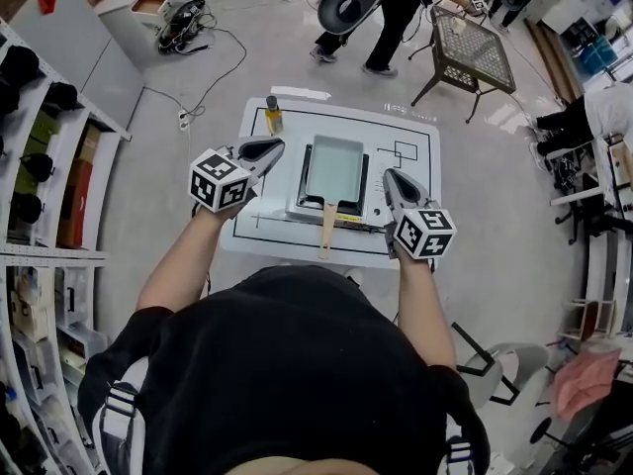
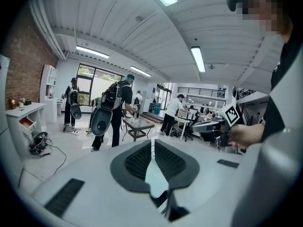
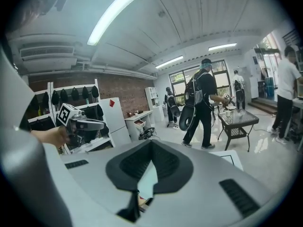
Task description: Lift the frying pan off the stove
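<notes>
Jaws of the left gripper [image 1: 269, 147] and right gripper [image 1: 393, 178] are recorded closed, nothing between them. The frying pan [image 1: 334, 169] is seated on the stove [image 1: 297, 204] at the desk [image 1: 415, 237] centre, its wooden handle [image 1: 327, 228] directed toward the near edge. The stove is flanked by both grippers.

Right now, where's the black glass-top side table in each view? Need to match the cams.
Head view: side table at top right, beyond the white work table.
Left gripper view: left of centre, just above the jaw tips.
Right gripper view: right of centre, on the shiny floor.
Shared landmark: the person with the black case stands next to it in all three.
</notes>
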Tool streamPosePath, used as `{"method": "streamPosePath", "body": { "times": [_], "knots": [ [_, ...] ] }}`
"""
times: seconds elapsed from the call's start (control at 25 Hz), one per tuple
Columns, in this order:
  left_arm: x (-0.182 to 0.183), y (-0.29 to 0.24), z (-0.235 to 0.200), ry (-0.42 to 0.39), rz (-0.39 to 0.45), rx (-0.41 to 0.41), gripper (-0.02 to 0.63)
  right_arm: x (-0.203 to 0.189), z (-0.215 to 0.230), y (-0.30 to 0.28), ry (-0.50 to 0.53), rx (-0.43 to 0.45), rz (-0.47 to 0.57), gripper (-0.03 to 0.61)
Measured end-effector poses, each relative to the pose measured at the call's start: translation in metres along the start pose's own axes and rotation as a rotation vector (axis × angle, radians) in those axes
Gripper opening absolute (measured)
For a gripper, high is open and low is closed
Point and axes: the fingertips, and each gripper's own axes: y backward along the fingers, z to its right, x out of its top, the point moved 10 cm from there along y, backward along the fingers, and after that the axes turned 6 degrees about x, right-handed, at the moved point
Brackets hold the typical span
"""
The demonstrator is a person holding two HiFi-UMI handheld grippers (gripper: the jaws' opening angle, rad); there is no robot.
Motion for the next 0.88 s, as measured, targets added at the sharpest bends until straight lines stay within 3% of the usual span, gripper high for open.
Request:
{"method": "streamPosePath", "body": {
  "times": [0.88],
  "knots": [
    [-0.006,-0.014,0.039,0.058,-0.01,0.118,0.029,0.003,0.05,0.002,0.01,0.113,-0.03,0.006]
  ]
}}
